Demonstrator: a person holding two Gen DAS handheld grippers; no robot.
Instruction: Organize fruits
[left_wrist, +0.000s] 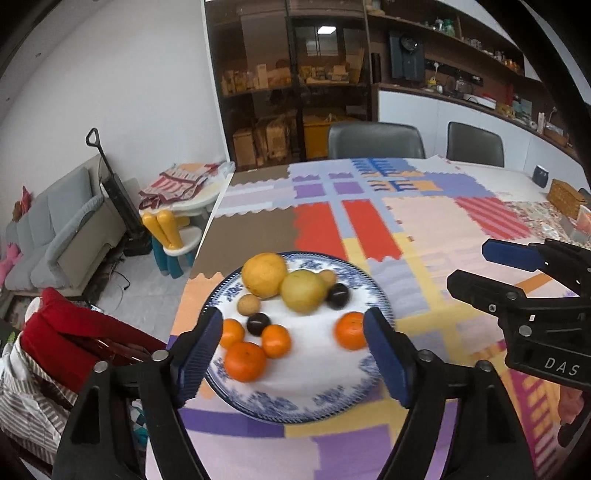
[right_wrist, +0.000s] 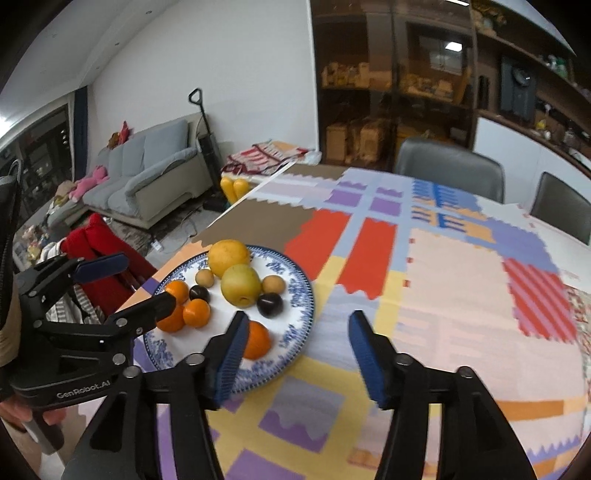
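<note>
A blue-and-white plate (left_wrist: 280, 406) (right_wrist: 301, 284) sits near the table's left edge. It holds a large yellow citrus (left_wrist: 264, 275) (right_wrist: 229, 256), a yellow-green round fruit (left_wrist: 303, 291) (right_wrist: 240, 284), two dark plums (left_wrist: 338, 296) (right_wrist: 270, 304), two small tan fruits (left_wrist: 248, 304) (right_wrist: 204, 277) and several mandarins (left_wrist: 245, 361) (right_wrist: 256, 339). My left gripper (left_wrist: 291, 314) (right_wrist: 147, 280) hovers over the plate's near side, open, with nothing held. To the right of the plate, my right gripper (right_wrist: 298, 319) (left_wrist: 471, 267) is open over the cloth, with nothing between its pads.
A patchwork tablecloth (right_wrist: 454, 280) covers the table. Its left edge (left_wrist: 208, 225) drops to the floor beside the plate. Red clothing (left_wrist: 74, 332) hangs on a chair at the near left. Two grey chairs (left_wrist: 376, 140) stand at the far side. A wicker box (left_wrist: 567, 195) sits far right.
</note>
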